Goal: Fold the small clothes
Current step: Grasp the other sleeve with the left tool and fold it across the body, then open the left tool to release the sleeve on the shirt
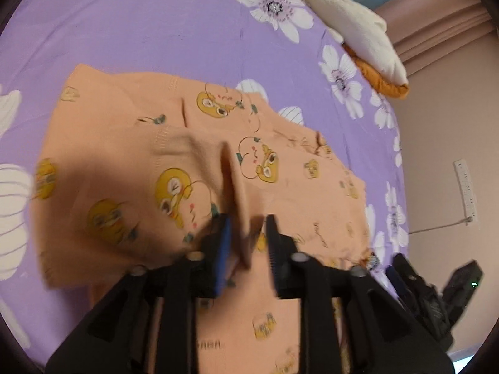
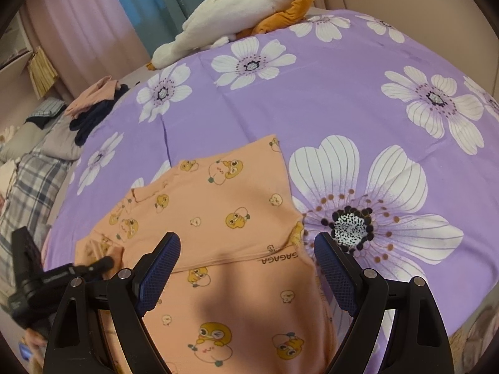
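A small peach garment (image 1: 140, 143) printed with yellow cartoon ducks lies spread on the purple flowered bedsheet (image 1: 156, 31). My left gripper (image 1: 248, 221) hangs low over it, jaws partly apart. A raised ridge of the cloth stands between them, and the pads do not seem to press on it. In the right wrist view the same garment (image 2: 218, 193) shows a folded edge across its middle. My right gripper (image 2: 247, 238) hovers over that edge, wide open and empty. The left gripper (image 2: 93, 265) shows at the garment's left side there.
A white and orange plush toy (image 2: 237, 9) lies at the far edge of the sheet (image 2: 312, 93). A pile of dark and pink clothes (image 2: 93, 103) and plaid bedding (image 2: 31, 180) sit off to the left. A power strip (image 1: 466, 187) hangs on the wall.
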The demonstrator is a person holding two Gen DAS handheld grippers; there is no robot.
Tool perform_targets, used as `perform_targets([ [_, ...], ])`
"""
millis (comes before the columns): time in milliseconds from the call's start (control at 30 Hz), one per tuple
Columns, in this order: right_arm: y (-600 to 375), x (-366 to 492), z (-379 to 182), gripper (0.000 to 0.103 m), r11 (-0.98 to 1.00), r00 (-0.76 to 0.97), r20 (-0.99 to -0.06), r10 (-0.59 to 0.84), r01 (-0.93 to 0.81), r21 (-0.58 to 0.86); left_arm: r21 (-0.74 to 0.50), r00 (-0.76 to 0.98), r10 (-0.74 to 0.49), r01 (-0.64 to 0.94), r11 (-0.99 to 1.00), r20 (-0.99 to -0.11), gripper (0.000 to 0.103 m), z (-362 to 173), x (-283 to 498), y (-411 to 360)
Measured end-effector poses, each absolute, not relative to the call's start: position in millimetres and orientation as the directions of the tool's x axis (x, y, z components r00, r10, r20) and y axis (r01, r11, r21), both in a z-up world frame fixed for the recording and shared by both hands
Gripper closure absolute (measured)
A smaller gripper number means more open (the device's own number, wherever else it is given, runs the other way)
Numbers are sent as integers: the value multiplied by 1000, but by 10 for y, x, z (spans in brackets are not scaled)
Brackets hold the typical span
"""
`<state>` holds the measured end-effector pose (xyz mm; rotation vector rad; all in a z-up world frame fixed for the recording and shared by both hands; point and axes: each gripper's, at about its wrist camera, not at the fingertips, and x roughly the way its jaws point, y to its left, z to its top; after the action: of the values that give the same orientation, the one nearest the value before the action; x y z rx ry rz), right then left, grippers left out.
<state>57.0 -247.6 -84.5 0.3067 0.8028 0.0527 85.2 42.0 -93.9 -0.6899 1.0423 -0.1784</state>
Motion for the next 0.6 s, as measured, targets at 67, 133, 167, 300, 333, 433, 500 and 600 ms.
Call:
perform_targets([
  [67,-2445,574,-834,16,957,695,-699,167,56,284,-590,531,-420,-197,783,-736,48,-809,729,545],
  [133,-2407,579,-823,16,960,694,-698,174,38,278,-577,576,-381,-200,792,-723,47,-662,581,721],
  [167,-2387,583,-818,16,961,693,-698,178,29,275,-566,596,-354,-211,797,-721,47,-611,517,803],
  [300,-2210,654,-770,16,963,679,-700,224,-43,266,-477,636,-185,-324,817,-749,45,-540,241,1225],
  [333,-2126,695,-746,16,961,668,-702,248,-79,264,-453,637,-140,-360,816,-758,45,-560,172,1338],
  [433,-1756,853,-693,16,934,607,-709,358,-218,285,-442,626,-85,-442,780,-775,47,-670,44,1575],
  [500,-1491,899,-657,16,924,588,-714,380,-279,263,-452,621,-84,-464,762,-779,52,-732,-3,1658],
  [600,-1014,913,-655,16,900,550,-730,406,-377,217,-435,608,-60,-493,753,-792,59,-772,-43,1745],
])
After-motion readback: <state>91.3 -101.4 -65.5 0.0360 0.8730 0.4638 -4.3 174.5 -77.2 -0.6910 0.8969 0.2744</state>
